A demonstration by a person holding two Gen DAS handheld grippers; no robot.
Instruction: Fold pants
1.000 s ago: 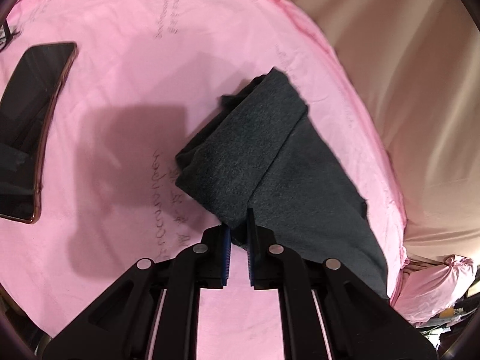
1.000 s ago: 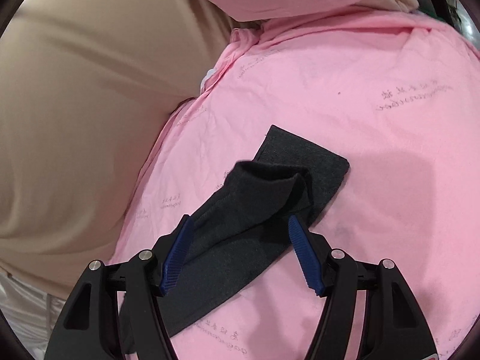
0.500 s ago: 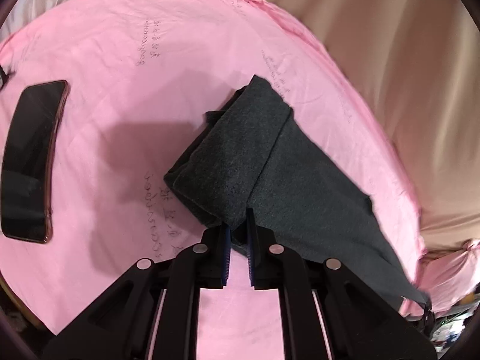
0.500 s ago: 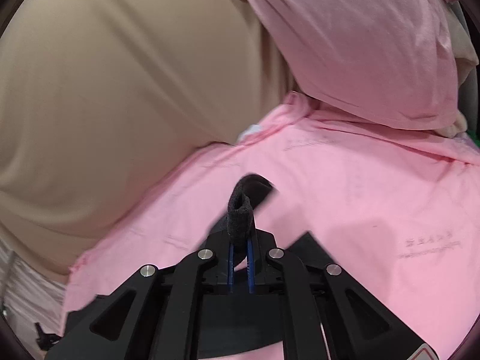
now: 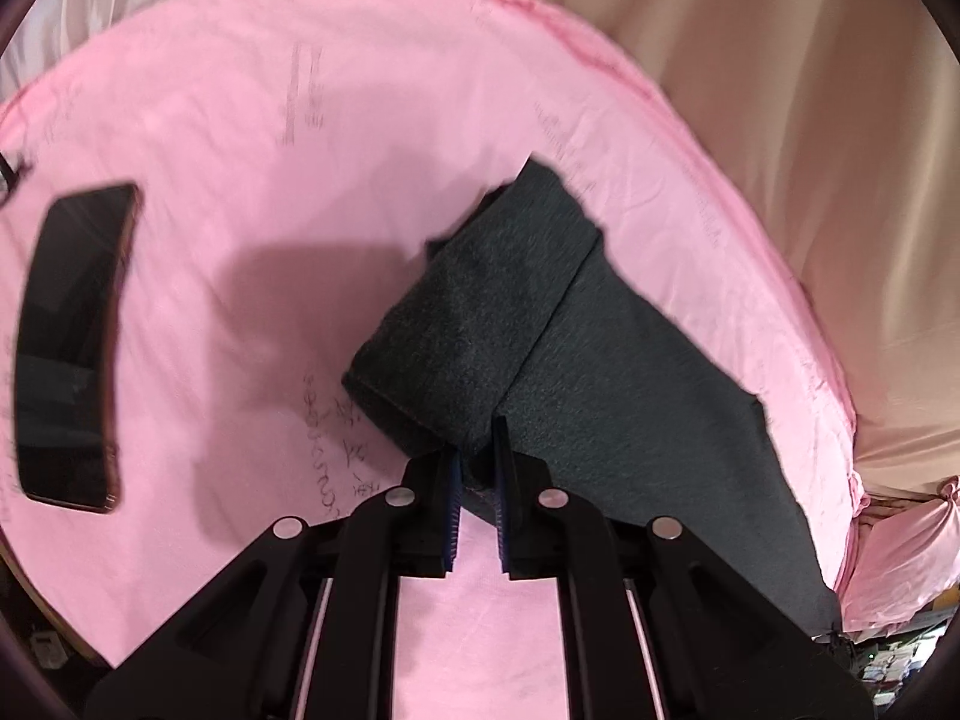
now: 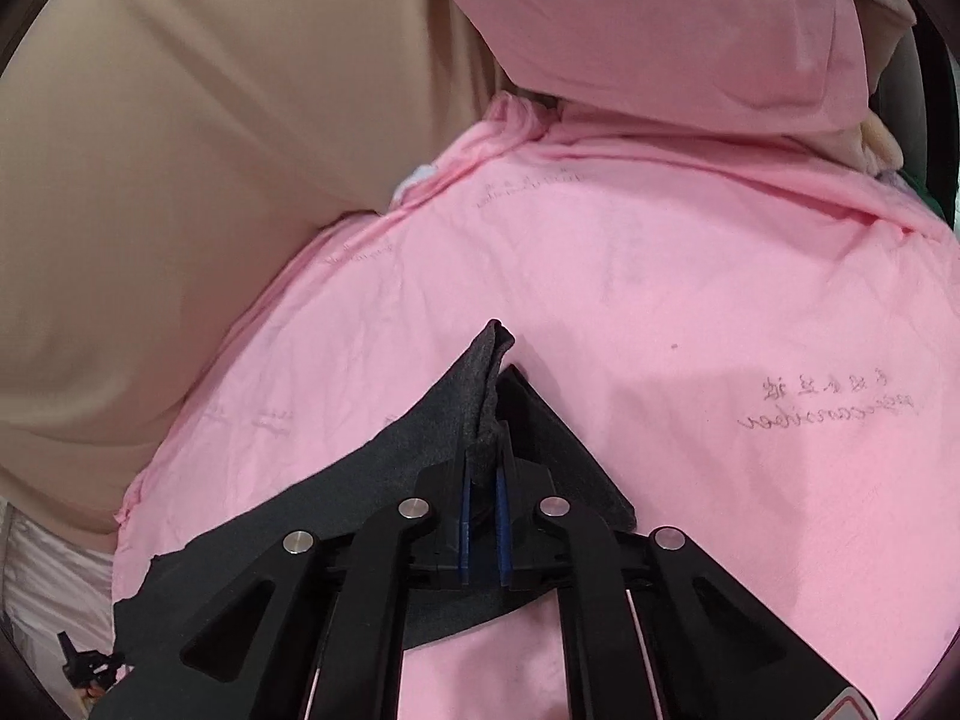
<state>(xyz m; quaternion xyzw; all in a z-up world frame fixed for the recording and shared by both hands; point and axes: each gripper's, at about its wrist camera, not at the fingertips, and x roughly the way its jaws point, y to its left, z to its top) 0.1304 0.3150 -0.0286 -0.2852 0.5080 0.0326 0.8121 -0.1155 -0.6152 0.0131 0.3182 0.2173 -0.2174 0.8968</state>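
The dark grey pants (image 5: 540,336) lie partly folded on the pink sheet (image 5: 252,138), lifted at the near edges. My left gripper (image 5: 477,468) is shut on a folded corner of the pants. In the right wrist view my right gripper (image 6: 483,474) is shut on another bunched edge of the pants (image 6: 420,444), which stands up between the blue pads (image 6: 465,498). The rest of the cloth trails down and left under the right gripper.
A black phone (image 5: 72,336) lies on the sheet at the left. Beige fabric (image 5: 810,120) runs along the bed's far side, also in the right wrist view (image 6: 180,180). A pink pillow (image 6: 660,24) sits at the top right.
My right gripper has shut on the pants' edge and lifted it. My left gripper has kept its grip and drawn back, so more of the sheet and phone shows.
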